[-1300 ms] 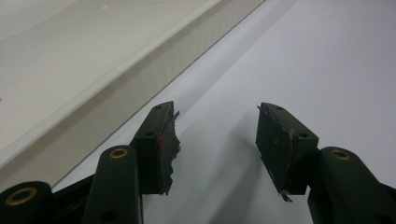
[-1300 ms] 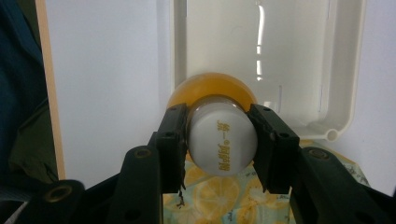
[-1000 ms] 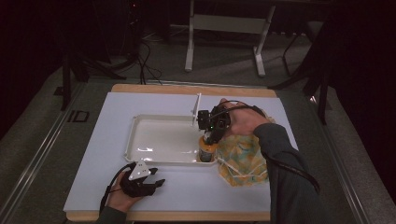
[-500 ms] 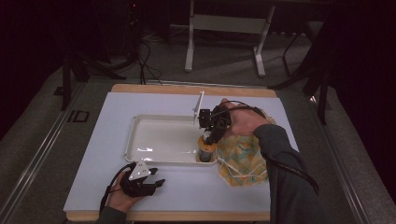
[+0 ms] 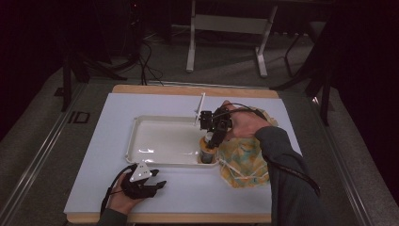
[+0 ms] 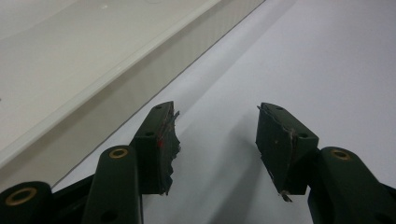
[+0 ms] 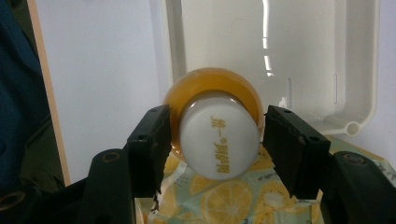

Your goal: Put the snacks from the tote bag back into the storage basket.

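Note:
A small bottle (image 5: 206, 153) of amber liquid with a white cap (image 7: 218, 140) stands upright in the near right corner of the white tray (image 5: 141, 120). My right gripper (image 5: 211, 142) points down over it. Its jaws have just been opening and now stand open on either side of the cap, with the bottle between them (image 7: 212, 135). My left gripper (image 5: 157, 180) rests on the white mat in front of the tray's near left part, open with nothing between its jaws (image 6: 215, 121). The tray's rim (image 6: 93, 88) runs close by its left jaw.
A lemon-patterned cloth (image 5: 244, 165) lies bunched on the mat right of the tray, under my right forearm. A thin white stick (image 5: 201, 106) leans at the tray's far edge. The mat (image 5: 117, 108) covers a wooden table; dark floor and stands lie beyond.
The right gripper's jaws have spread apart around the bottle's cap. Both hands have kept their places, and the bottle still stands in the tray's corner.

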### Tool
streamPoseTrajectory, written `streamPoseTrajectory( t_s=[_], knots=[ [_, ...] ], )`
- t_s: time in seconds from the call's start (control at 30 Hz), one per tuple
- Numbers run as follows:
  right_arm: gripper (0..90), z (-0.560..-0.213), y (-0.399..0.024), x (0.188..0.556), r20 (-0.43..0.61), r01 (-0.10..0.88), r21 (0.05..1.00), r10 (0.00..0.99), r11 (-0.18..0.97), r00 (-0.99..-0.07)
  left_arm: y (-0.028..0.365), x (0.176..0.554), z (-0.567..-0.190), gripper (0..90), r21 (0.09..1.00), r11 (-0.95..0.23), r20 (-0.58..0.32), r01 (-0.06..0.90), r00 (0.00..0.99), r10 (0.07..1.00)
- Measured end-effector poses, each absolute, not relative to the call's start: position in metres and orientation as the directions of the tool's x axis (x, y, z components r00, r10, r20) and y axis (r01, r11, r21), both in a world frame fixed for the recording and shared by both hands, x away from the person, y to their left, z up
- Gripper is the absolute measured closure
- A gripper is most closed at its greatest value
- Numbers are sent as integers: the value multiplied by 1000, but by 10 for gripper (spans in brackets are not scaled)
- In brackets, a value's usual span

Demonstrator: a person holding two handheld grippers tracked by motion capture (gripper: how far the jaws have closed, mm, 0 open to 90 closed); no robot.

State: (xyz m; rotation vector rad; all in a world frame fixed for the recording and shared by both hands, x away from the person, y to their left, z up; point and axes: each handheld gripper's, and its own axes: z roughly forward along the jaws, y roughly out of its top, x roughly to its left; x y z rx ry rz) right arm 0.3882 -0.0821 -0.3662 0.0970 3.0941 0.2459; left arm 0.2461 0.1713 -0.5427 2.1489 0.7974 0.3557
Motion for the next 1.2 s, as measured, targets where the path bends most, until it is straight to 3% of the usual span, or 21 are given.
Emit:
streamPoseTrajectory(
  t_s=[0.53, 1.2],
  knots=[
    [360, -358, -104, 383, -55, 69, 158, 78, 985, -995, 172, 246, -543, 474, 765, -484, -14, 425, 762, 648],
    [399, -377, -189, 382, -76, 234, 216, 256, 948, -964, 171, 249, -543, 462, 753, -489, -27, 440, 763, 646]
  ],
)
